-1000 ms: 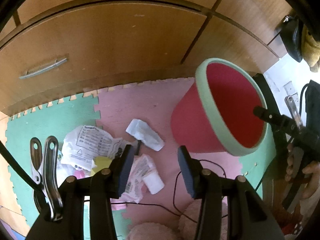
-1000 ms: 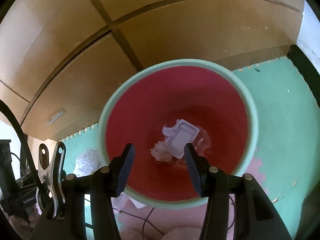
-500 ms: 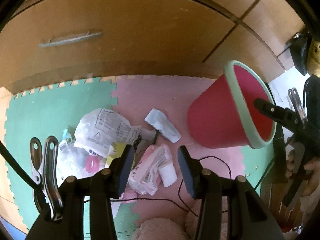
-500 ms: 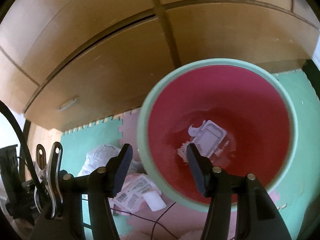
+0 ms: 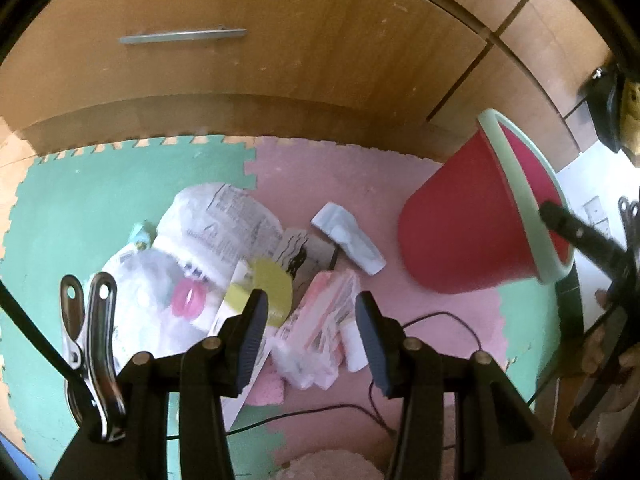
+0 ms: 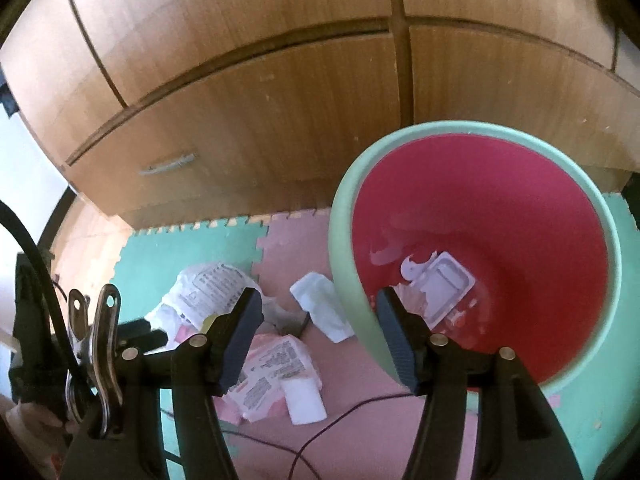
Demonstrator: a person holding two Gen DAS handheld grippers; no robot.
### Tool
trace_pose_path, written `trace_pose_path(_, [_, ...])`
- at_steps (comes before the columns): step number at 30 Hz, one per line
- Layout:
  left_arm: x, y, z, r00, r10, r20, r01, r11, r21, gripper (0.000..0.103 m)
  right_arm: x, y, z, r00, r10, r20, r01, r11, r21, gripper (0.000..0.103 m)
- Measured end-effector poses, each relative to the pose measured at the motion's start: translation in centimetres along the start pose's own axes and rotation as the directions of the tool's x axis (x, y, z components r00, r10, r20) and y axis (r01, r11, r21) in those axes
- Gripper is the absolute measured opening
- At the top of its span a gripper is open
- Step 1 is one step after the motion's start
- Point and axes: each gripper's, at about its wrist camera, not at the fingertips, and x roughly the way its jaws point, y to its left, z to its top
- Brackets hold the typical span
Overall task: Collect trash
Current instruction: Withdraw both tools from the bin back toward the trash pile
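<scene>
A pile of trash lies on the foam mat: crumpled printed paper (image 5: 216, 220) (image 6: 208, 284), a white folded packet (image 5: 348, 236) (image 6: 324, 308), a pink-and-white wrapper (image 5: 320, 320) (image 6: 272, 364), a yellow card (image 5: 268, 284) and a pink ring (image 5: 188, 300). My left gripper (image 5: 310, 320) hangs open just above the wrapper, touching nothing. The red bin (image 5: 460, 220) (image 6: 480, 208) with a pale green rim stands to the right, holding a white plastic tray (image 6: 440, 284). My right gripper (image 6: 318, 328) hovers at the bin's left rim, its jaws opening, nothing between them.
A wooden cabinet with a metal drawer handle (image 5: 182, 36) (image 6: 168, 164) closes off the far side. The mat (image 5: 100, 184) is green and pink tiles. A thin black cable (image 5: 440, 316) runs across the pink tile. Something pale and fluffy (image 5: 332, 464) sits at the near edge.
My left gripper has moved left and lower, over the trash pile. My right gripper has swung left from over the bin's middle to its left rim, and its jaws stand wider.
</scene>
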Motion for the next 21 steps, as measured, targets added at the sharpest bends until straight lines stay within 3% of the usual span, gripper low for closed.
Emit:
trace_pose_path(5, [-2.3,0.7,-3.6,0.998,0.05,0.046,-0.05,0.999,-0.009,0.048,-1.8,0.5,-2.3,0.997,0.03,0.074,-0.028,0.999,-0.023,0.061])
trace_pose_path(10, [-4.9,1.1,-6.9,0.991,0.094,0.099,-0.094,0.996,-0.005,0.048,-3.6,2.4,-5.3,0.994,0.063,0.089,-0.057,0.996,-0.073,0.061])
trace_pose_path(16, [-6.7,2.7,-10.6,0.988,0.112,0.106,-0.107,0.993,-0.058,0.048,-4.9,5.0,-9.3,0.993,0.087,0.076,-0.078,0.99,-0.115,0.061])
trace_pose_path(21, [-7.8,4.8,-13.6,0.988,0.12,0.093,-0.103,0.98,-0.167,0.048,-4.5,6.9,-11.2,0.993,0.12,0.001,-0.119,0.984,-0.136,0.061])
